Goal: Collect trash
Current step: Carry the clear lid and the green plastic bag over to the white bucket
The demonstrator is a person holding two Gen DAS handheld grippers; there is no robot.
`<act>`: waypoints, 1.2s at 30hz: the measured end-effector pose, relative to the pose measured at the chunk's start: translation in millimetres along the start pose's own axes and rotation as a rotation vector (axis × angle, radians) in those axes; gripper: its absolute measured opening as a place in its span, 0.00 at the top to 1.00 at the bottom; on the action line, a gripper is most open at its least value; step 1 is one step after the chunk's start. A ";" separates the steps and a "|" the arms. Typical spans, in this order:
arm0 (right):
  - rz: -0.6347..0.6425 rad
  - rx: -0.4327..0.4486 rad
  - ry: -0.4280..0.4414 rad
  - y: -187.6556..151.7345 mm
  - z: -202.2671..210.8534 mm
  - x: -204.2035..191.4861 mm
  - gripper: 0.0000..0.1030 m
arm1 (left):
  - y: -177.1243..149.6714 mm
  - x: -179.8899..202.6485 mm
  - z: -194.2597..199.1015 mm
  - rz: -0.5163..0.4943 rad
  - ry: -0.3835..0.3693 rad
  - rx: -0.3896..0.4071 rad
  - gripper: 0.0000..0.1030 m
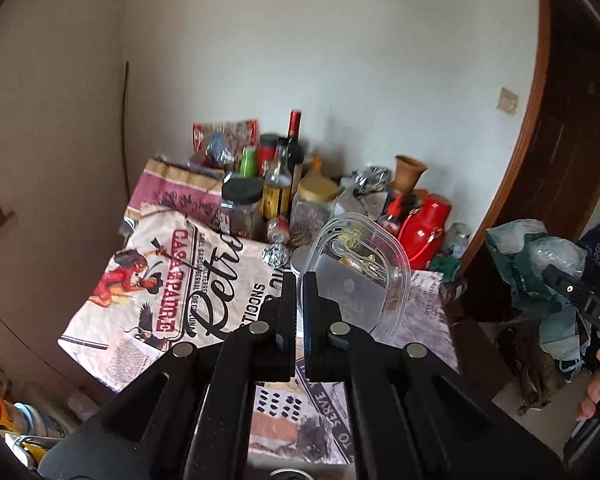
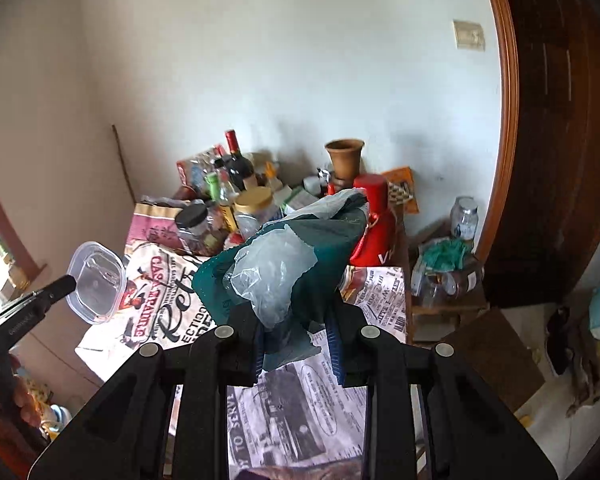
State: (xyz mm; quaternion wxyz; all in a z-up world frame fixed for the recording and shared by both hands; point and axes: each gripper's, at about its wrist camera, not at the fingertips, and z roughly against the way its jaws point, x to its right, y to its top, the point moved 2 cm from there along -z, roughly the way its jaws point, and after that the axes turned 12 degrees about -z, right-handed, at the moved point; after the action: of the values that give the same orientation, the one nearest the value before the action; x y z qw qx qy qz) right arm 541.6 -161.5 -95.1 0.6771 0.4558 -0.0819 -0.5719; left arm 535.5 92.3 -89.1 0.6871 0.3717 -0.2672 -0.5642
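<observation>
A clear plastic container (image 1: 360, 276) with a few scraps inside hangs above the table, its rim pinched by my shut left gripper (image 1: 299, 282). From the right wrist view the same container (image 2: 96, 282) appears at the left, on the tip of the left gripper (image 2: 71, 280). My right gripper (image 2: 296, 320) is shut on a crumpled bundle of green and clear plastic bags (image 2: 284, 264), which hides its fingertips. In the left wrist view that bundle (image 1: 532, 256) hangs at the right edge, with the right gripper (image 1: 554, 274) under it and a hand below.
A table with a printed newspaper-style cloth (image 1: 172, 280) lies below. Its far side is crowded with bottles (image 1: 294, 148), jars (image 1: 242, 204), a red flask (image 1: 424, 228), a clay vase (image 1: 408, 172) and a foil ball (image 1: 276, 254). To the right stand a wooden door frame (image 2: 508, 120) and a low stand with jars (image 2: 448, 276).
</observation>
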 end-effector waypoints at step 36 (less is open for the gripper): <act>-0.192 -0.048 -0.167 -237.8 168.5 -96.6 0.77 | -194.4 -63.0 181.0 -0.186 -0.293 -0.102 0.99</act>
State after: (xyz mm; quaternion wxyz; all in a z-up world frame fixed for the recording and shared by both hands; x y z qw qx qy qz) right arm 236.5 -151.2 -128.3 0.6209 0.3960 -0.0804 -0.6718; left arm 267.1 98.9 -138.6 0.6037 0.2733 -0.3002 -0.6862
